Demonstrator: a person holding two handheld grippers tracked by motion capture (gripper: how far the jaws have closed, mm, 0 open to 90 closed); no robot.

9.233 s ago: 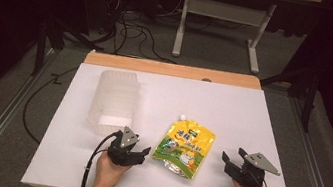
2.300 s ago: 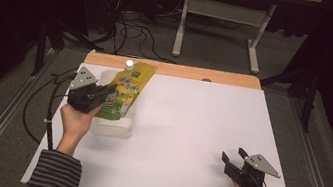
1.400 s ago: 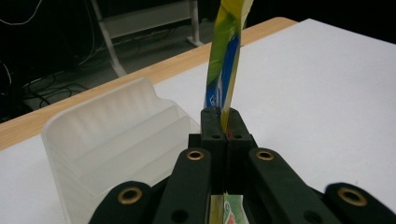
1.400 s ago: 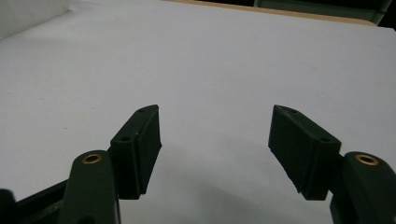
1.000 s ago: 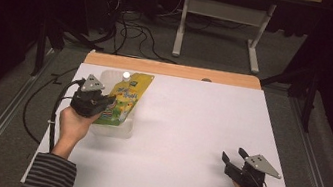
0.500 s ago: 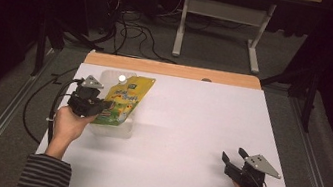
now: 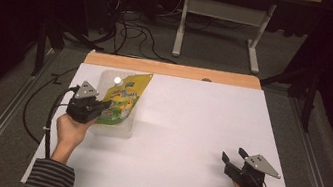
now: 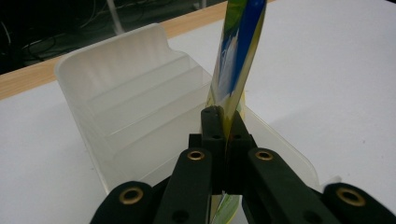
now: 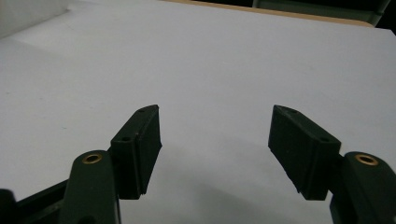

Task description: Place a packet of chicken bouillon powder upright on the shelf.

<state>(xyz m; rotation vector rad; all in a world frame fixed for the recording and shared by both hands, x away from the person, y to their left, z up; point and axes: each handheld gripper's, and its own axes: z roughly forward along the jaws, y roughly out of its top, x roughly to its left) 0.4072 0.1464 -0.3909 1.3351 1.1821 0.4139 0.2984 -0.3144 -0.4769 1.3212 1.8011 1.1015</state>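
A yellow and green pouch (image 7: 124, 98) with a white cap stands tilted over a clear plastic bin (image 7: 118, 127) at the table's left. My left gripper (image 7: 101, 108) is shut on the pouch's lower edge. In the left gripper view the pouch (image 8: 236, 56) rises edge-on from the closed jaws of that gripper (image 8: 223, 122), above the ribbed inside of the bin (image 8: 135, 107). My right gripper (image 7: 231, 160) rests near the table's front right corner, open with nothing between its fingers (image 9: 140, 140).
The white table top (image 7: 200, 124) has a wooden strip (image 7: 173, 69) along its far edge. Cables trail off the left side. A metal frame and dark floor lie beyond the table.
Since 9.2 s ago my left gripper has carried the pouch from the table's middle to the bin. In the last second it has drawn slightly toward me, the pouch tilting. The right gripper has stayed still.
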